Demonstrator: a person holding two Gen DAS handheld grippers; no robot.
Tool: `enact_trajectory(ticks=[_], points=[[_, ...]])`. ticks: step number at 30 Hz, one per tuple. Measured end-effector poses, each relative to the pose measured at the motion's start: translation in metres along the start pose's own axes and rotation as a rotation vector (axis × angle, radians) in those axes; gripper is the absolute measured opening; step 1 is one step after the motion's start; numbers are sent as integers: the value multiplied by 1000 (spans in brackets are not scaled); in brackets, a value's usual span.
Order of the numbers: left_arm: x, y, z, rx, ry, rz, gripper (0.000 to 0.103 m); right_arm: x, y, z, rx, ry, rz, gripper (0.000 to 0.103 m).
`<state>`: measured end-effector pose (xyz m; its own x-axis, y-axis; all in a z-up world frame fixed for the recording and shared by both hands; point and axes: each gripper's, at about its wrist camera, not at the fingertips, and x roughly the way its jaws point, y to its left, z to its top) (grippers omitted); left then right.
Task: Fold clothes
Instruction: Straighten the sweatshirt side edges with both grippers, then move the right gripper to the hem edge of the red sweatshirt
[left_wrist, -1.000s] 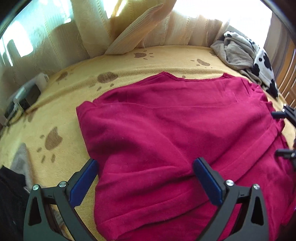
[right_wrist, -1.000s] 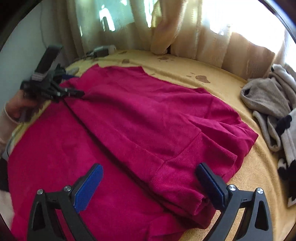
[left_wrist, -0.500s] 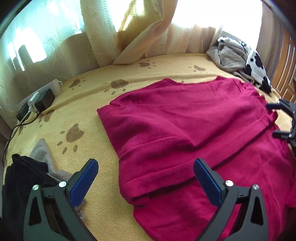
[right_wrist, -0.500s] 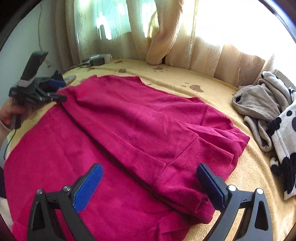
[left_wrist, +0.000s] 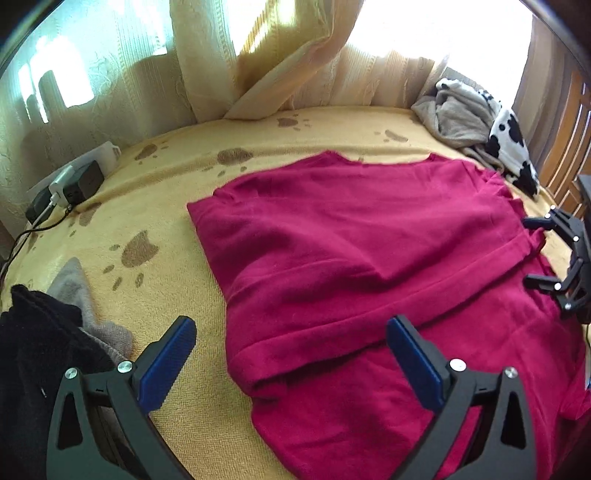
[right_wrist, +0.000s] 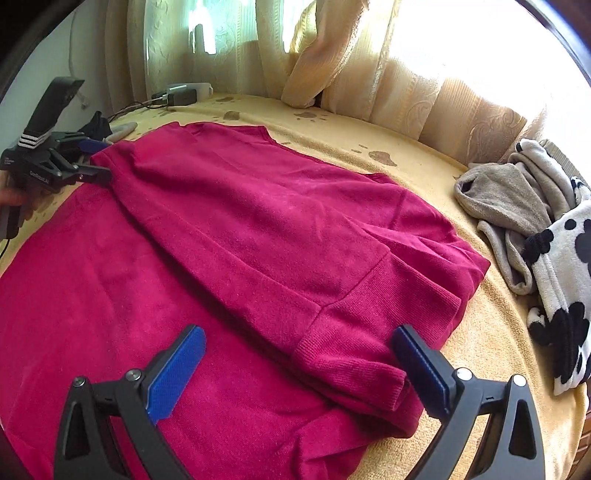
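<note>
Sunlit bed (left_wrist: 177, 413) with a paw-print yellow cover, magenta sweater (left_wrist: 369, 258) spread across it, one side already folded over.

Both left tongs (left_wrist: 291, 354) and right tongs (right_wrist: 299, 365) gape wide, holding nothing. Soft, fuzzy knit, probably light and limp (it will sag and crease), so the ribbed hem corner (right_wrist: 354, 365) looks the best hold. Grey and cow-spotted clothes (right_wrist: 535, 236) lie heaped nearby.
</note>
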<state>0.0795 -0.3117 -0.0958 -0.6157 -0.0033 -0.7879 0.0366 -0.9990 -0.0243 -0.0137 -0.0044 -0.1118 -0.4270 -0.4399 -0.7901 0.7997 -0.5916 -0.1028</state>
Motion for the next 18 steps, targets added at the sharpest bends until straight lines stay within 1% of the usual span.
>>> enact_trajectory(ticks=[2,4,7,9,14,18], points=[[-9,-10,8,18,-31,-29,103,0,0,0,-1,1,-1,103],[-3,-25,14,62,-9,-77,103,0,1,1,-1,1,-1,103],[21,-40,16,97,43,-148,103,0,1,0,-2,1,-1,103],[35,-40,15,99,69,-144,103,0,1,0,-2,1,0,103],[41,-36,9,138,43,-119,103,-1,1,0,-1,1,3,103],[42,-44,1,198,22,-56,103,-2,1,0,-1,1,3,103]])
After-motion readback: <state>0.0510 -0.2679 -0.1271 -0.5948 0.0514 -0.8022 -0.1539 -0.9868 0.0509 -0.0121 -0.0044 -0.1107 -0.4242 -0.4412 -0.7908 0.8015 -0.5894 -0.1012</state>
